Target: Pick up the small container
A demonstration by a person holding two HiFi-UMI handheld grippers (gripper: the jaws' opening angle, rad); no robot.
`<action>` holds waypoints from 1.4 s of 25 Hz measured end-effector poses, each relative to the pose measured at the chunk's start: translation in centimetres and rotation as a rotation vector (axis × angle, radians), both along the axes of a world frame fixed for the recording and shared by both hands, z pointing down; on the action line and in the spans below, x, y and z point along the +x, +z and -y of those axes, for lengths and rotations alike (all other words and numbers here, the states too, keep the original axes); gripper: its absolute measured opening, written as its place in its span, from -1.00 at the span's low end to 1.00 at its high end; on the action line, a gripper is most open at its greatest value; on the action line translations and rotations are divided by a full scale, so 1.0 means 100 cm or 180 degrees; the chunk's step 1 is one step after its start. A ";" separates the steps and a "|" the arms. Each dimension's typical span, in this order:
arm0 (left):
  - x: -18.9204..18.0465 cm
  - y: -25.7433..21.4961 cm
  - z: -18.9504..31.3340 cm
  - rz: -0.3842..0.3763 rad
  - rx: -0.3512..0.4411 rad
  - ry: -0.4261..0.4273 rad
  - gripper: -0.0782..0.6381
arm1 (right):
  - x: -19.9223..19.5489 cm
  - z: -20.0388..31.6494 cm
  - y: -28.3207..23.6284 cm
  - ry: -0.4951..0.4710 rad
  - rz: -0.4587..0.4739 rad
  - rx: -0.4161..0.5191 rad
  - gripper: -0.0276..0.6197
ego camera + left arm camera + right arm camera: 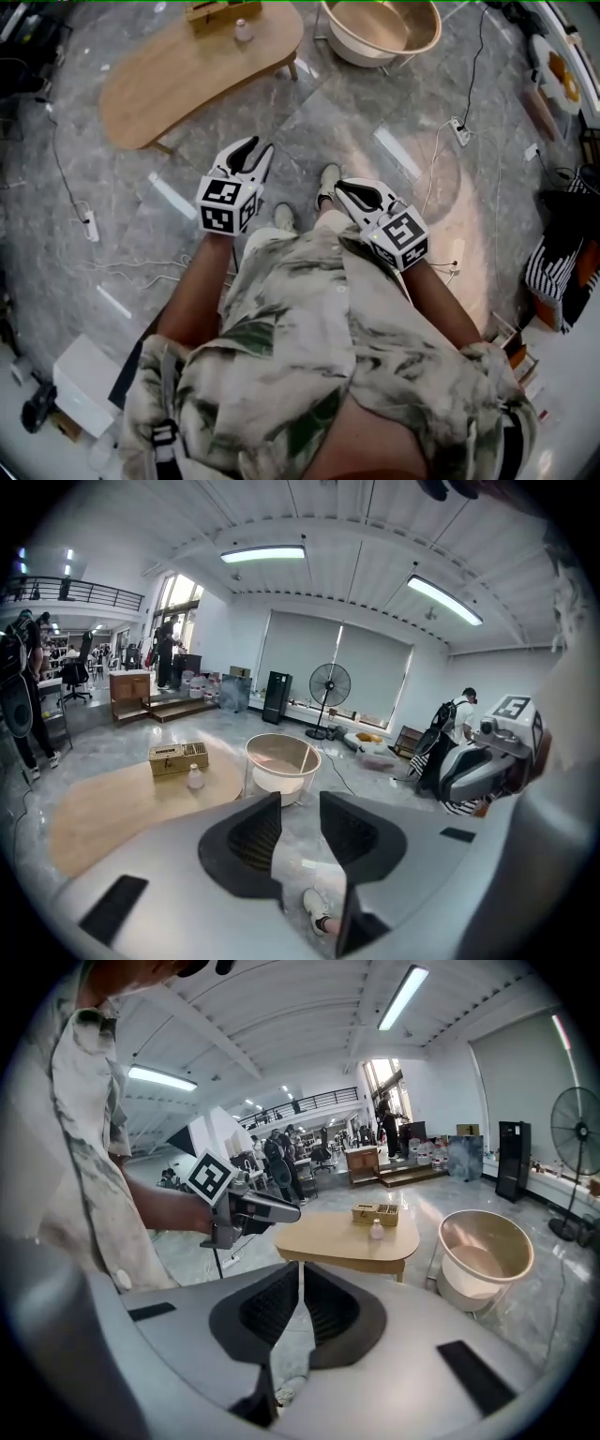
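- Head view: a person in a pale leafy shirt (309,356) holds the left gripper (255,148) and the right gripper (339,190) over a grey stone floor (394,122). The small white container (243,31) stands well away on a bean-shaped light wooden table (178,80), just beside a small wooden box (220,11).
- Left gripper view: its black fingers (248,841) are apart, with nothing between them.
- Right gripper view: its black fingers (272,1312) are almost together and hold nothing. The container sits on the table, left of a round cream tub (464,1290).
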State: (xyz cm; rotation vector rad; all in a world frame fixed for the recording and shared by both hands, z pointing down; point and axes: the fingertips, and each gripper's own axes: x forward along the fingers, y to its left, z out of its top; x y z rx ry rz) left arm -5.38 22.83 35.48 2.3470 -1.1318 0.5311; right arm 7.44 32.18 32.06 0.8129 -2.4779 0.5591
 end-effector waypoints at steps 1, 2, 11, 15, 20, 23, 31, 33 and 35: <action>0.008 0.002 0.013 0.0017 -0.0015 -0.0018 -0.38 | 0.008 0.014 0.001 -0.0026 0.0010 -0.0005 -0.80; 0.017 0.004 0.025 0.0037 -0.0025 -0.0032 -0.38 | 0.016 0.028 0.001 -0.0056 0.0017 -0.0001 -0.80; 0.095 0.013 0.148 0.0190 -0.0041 -0.0225 -0.38 | 0.092 0.157 0.008 -0.0415 0.0053 0.0060 -0.80; 0.104 0.027 0.194 0.0233 -0.0086 -0.0428 -0.38 | 0.110 0.201 0.023 -0.0543 -0.0004 0.0000 -0.80; 0.086 0.057 0.244 0.0281 -0.0225 -0.0586 -0.38 | 0.112 0.246 0.044 -0.0469 -0.0188 -0.0219 -0.80; 0.066 0.081 0.286 0.0316 -0.0264 -0.0632 -0.38 | 0.101 0.276 0.055 -0.0430 -0.0229 -0.0292 -0.80; 0.003 0.164 0.415 0.0391 -0.0404 -0.0819 -0.37 | 0.067 0.367 0.093 -0.0160 -0.0411 -0.0577 -0.80; -0.011 0.190 0.451 0.0416 -0.0454 -0.0859 -0.33 | 0.060 0.391 0.108 -0.0086 -0.0443 -0.0681 -0.80; -0.025 0.217 0.486 0.0458 -0.0488 -0.0920 -0.31 | 0.052 0.411 0.127 -0.0038 -0.0483 -0.0793 -0.80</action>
